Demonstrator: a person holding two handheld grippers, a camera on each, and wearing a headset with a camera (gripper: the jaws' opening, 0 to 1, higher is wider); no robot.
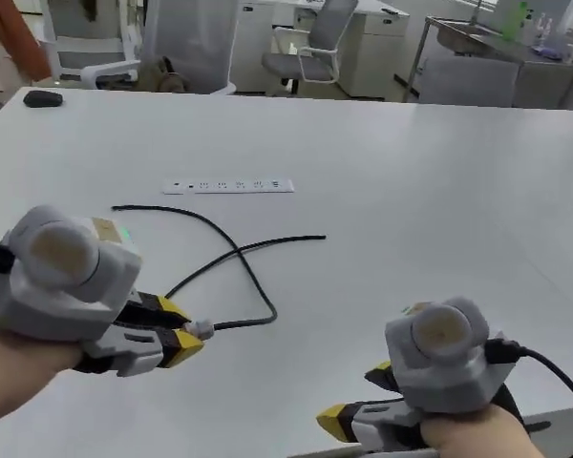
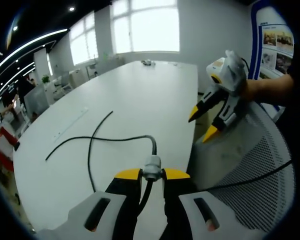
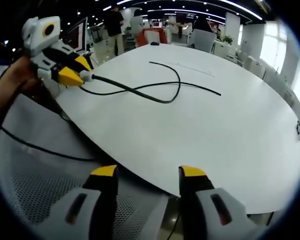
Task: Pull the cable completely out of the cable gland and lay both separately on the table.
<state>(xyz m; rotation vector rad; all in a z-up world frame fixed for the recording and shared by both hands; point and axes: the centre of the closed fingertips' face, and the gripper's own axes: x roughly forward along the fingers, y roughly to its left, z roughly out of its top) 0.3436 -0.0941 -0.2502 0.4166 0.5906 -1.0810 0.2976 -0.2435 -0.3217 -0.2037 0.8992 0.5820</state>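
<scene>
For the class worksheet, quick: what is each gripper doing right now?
Left gripper: closed on the cable gland.
Right gripper: open, holding nothing.

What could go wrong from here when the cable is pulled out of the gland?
The cable crosses itself in a loop on the table, so pulling could tighten it into a snag. The left gripper pinches the small cable gland only at its jaw tips, so it might twist or slip free. The right gripper is open and holds nothing yet.
</scene>
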